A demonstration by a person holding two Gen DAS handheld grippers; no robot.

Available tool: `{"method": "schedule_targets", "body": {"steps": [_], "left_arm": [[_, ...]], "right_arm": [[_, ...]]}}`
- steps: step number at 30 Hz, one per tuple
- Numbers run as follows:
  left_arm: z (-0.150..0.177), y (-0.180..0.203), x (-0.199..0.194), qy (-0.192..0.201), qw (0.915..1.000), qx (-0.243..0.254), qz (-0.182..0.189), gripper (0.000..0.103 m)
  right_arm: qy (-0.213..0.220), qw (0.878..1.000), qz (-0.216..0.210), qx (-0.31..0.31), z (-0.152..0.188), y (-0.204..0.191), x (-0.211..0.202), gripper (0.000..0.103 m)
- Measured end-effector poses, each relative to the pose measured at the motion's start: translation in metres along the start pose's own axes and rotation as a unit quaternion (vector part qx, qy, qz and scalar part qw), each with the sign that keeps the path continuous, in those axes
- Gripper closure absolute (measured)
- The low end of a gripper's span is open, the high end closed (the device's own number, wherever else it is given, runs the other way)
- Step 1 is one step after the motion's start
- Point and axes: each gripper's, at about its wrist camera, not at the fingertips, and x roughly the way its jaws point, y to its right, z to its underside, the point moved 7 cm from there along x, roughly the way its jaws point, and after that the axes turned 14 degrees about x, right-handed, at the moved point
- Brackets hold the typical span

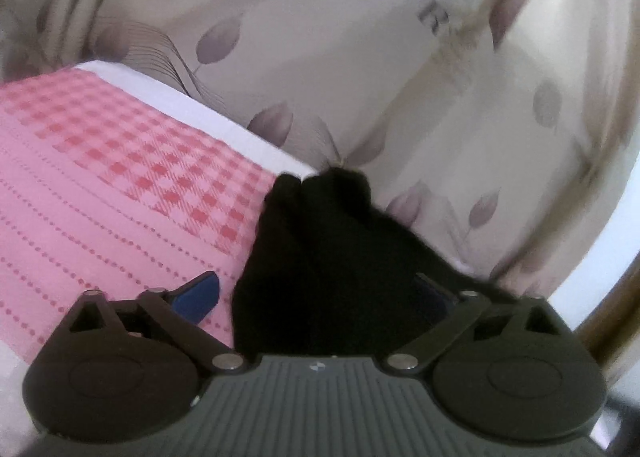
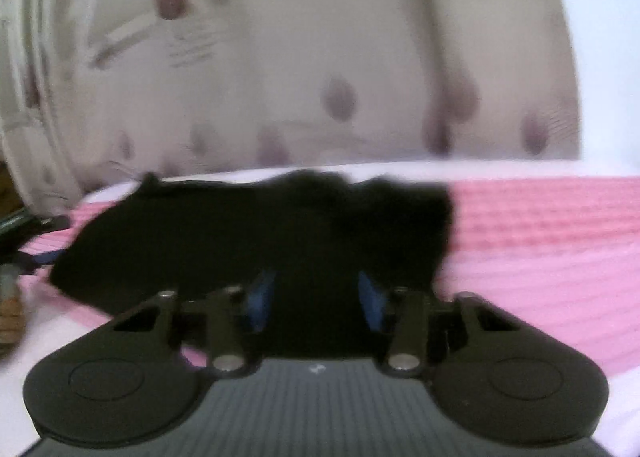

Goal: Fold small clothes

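A small black garment (image 1: 320, 257) lies bunched on the pink checked cloth (image 1: 100, 177). In the left wrist view it fills the gap between the blue pads of my left gripper (image 1: 316, 293), whose fingers stand wide apart; the right pad is half hidden by the cloth. In the right wrist view the black garment (image 2: 240, 233) spreads leftward across the pink cloth (image 2: 540, 249). My right gripper (image 2: 316, 297) has its blue pads close on either side of a fold of it. The view is blurred.
A cream curtain with purple leaf print (image 1: 360, 57) hangs right behind the surface's white far edge (image 1: 224, 121). It also shows in the right wrist view (image 2: 320, 57). Part of the other gripper (image 2: 24, 233) shows at the left edge.
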Motion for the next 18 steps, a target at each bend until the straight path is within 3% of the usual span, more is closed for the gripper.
{"method": "schedule_targets", "body": {"steps": [4,6,9,11,14,18], "left_arm": [[0.003,0.002,0.003,-0.006,0.9997,0.013,-0.019,0.014],[0.003,-0.002,0.003,-0.008,0.9997,0.003,-0.023,0.012],[0.002,-0.012,0.007,-0.011,0.9993,-0.021,-0.028,0.011],[0.002,-0.015,0.005,-0.007,0.9991,-0.029,-0.031,0.009],[0.0,-0.012,0.005,-0.006,0.9993,-0.024,-0.028,0.007],[-0.002,-0.007,0.003,-0.004,0.9998,-0.013,-0.013,0.006]], "right_arm": [[-0.049,0.997,0.031,-0.045,-0.019,0.018,0.054,0.074],[-0.026,0.999,-0.014,-0.026,-0.047,0.012,0.071,0.074],[0.028,0.997,0.01,0.077,-0.095,0.038,0.093,0.074],[0.078,0.979,-0.005,0.186,-0.115,0.066,0.088,0.074],[0.092,0.956,-0.073,0.269,-0.106,0.085,0.066,0.074],[0.063,0.961,-0.087,0.256,-0.046,0.087,0.016,0.074]]}}
